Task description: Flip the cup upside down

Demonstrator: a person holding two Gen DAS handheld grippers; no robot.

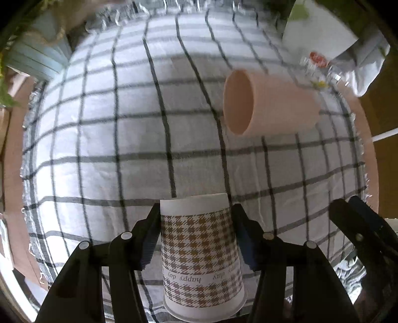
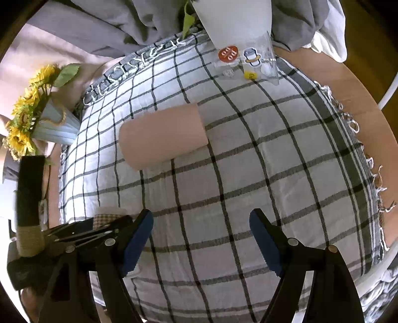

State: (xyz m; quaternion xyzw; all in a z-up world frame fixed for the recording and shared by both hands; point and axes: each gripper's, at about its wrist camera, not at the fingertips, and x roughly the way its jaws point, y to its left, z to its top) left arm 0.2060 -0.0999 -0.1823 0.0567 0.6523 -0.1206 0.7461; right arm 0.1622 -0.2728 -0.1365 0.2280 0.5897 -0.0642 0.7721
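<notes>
My left gripper (image 1: 196,233) is shut on a white paper cup with a brown houndstooth pattern (image 1: 201,253). The cup is upside down, its base toward the far side and its "happy day" text inverted. A pink cup (image 1: 268,104) lies on its side on the checked cloth, mouth toward the left gripper; it also shows in the right wrist view (image 2: 161,134). My right gripper (image 2: 201,238) is open and empty over the cloth, near the front. The houndstooth cup's base (image 2: 109,213) peeks out behind the left gripper at the lower left of the right wrist view.
A checked cloth (image 2: 248,174) covers a round wooden table (image 2: 360,104). A vase of sunflowers (image 2: 49,124) stands at the far left edge. A clear glass with stickers (image 2: 248,62) stands at the back by a white pot (image 2: 233,17). The right gripper's finger (image 1: 360,228) shows at the left view's right edge.
</notes>
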